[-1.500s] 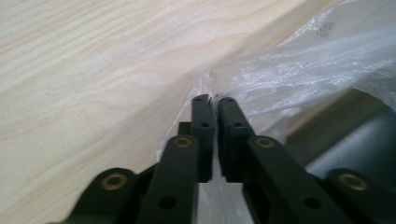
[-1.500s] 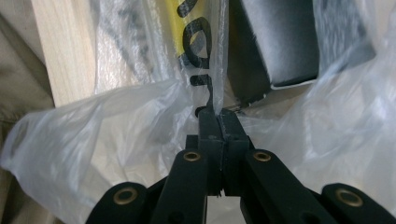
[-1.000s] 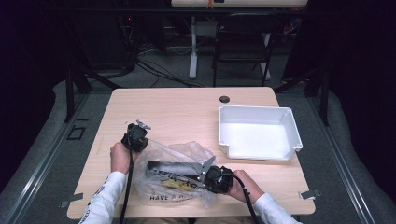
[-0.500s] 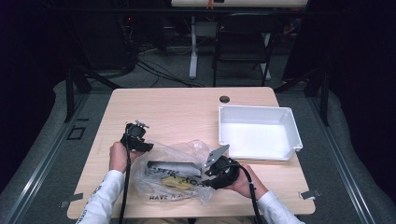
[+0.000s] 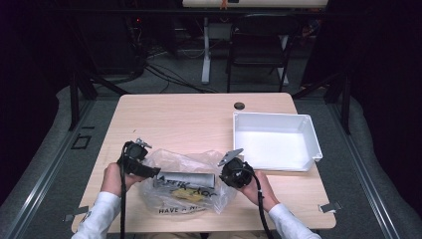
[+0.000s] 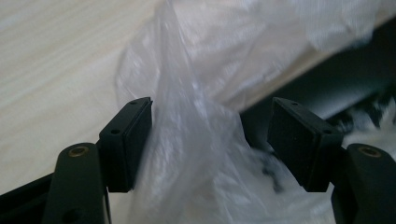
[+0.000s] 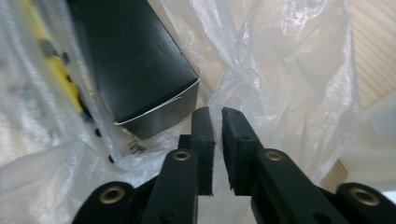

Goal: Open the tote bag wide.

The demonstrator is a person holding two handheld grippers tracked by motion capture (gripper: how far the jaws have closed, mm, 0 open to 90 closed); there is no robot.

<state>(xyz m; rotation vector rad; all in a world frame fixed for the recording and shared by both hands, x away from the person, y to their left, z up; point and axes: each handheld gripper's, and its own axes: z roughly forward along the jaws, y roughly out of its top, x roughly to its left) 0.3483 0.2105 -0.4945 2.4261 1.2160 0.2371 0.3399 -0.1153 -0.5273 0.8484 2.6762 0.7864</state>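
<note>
One clear plastic bag (image 5: pixel 185 184) lies on the near part of the wooden table (image 5: pixel 189 119), between the two grippers; inside it sits one long black box (image 5: pixel 188 179), and a yellow patch (image 5: pixel 190 197) below the box is too blurred through the film to name; the dark lettering on the bag is cut by folds and cannot be read whole. In the right gripper view the box's far end runs out of the picture at the top, and the film hides its lower corner. The left gripper (image 6: pixel 210 144) has just been opening its jaws; they now stand well apart with a loose fold of the bag rising between them, brushing the left pad (image 6: pixel 135 140) and clear of the other. The right gripper (image 7: pixel 217 140) has just been closing; its jaws are down to a thin slit at the bag's crumpled right edge, and whether film is caught in that slit I cannot tell.

Against the high view of a second ago, the left gripper (image 5: pixel 137 162) sits closer to the bag's left edge, the right gripper (image 5: pixel 235 172) has drawn up and away to the bag's right side, and the bag looks puffed higher. One white tray (image 5: pixel 308 137) rests at the table's right, well apart from the bag; one dark round hole (image 5: pixel 239 105) marks the far edge; two hands, two grippers.
</note>
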